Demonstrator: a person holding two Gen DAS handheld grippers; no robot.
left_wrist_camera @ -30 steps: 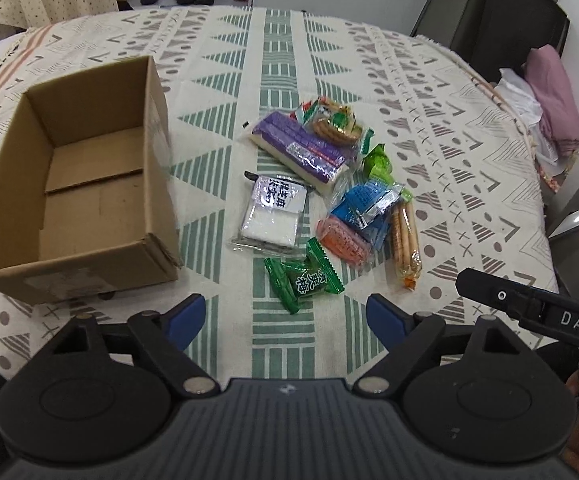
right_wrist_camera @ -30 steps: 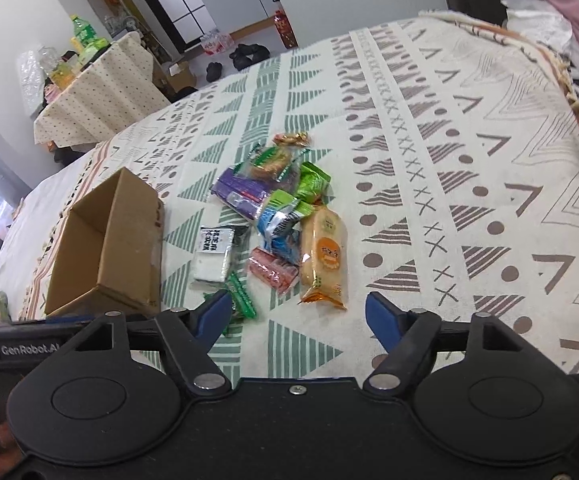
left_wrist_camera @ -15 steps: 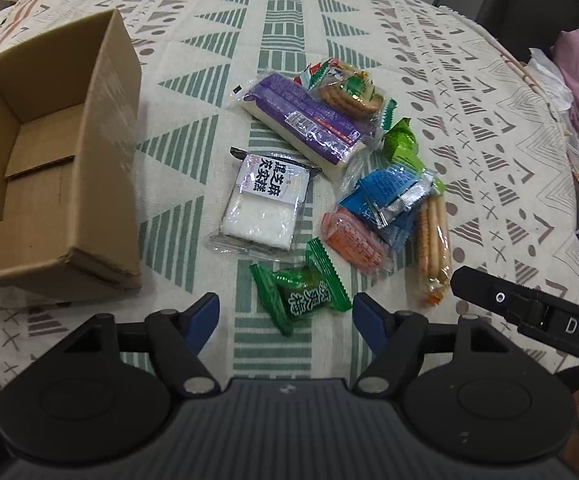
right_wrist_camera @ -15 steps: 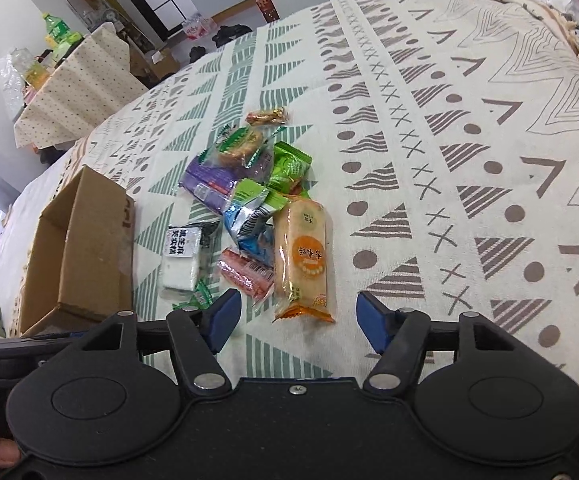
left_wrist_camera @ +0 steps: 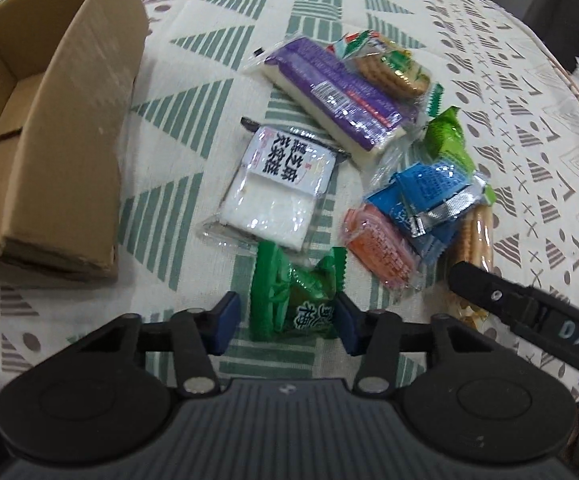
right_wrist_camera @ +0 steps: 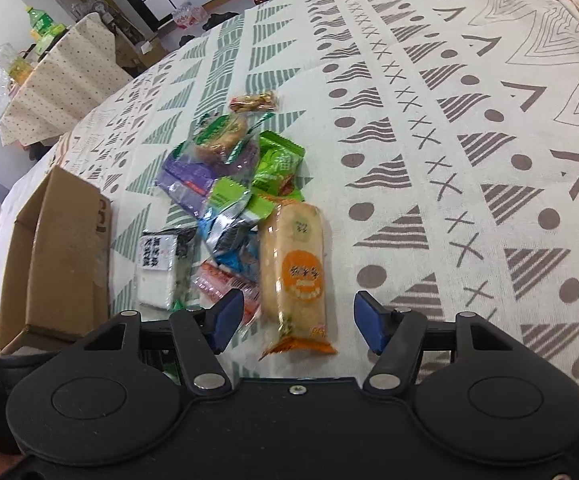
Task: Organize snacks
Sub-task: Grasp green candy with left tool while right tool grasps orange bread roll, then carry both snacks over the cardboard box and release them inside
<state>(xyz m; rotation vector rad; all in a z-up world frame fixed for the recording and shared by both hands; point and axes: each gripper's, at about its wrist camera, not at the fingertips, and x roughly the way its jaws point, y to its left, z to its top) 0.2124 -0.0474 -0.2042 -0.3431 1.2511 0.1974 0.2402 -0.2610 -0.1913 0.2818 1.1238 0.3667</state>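
Observation:
A pile of snack packets lies on the patterned tablecloth (left_wrist_camera: 529, 128). My left gripper (left_wrist_camera: 285, 316) is open, its blue fingertips either side of a green candy packet (left_wrist_camera: 293, 292). Beyond it lie a white packet (left_wrist_camera: 277, 188), a purple packet (left_wrist_camera: 329, 92), a blue packet (left_wrist_camera: 425, 196) and a pink one (left_wrist_camera: 381, 248). An empty cardboard box (left_wrist_camera: 69, 128) stands to the left. My right gripper (right_wrist_camera: 299, 316) is open around the near end of an orange rice-cracker packet (right_wrist_camera: 293, 268). The box also shows in the right wrist view (right_wrist_camera: 65, 248).
The right gripper's black body (left_wrist_camera: 529, 312) reaches in at the right of the left wrist view. A small nut packet (right_wrist_camera: 254, 102) lies apart at the far end of the pile. A second cloth-covered table (right_wrist_camera: 61, 80) with bottles stands behind.
Both grippers have moved forward and down toward the pile. The left fingertips now straddle the green candy packet; the right fingertips now straddle the orange packet's end.

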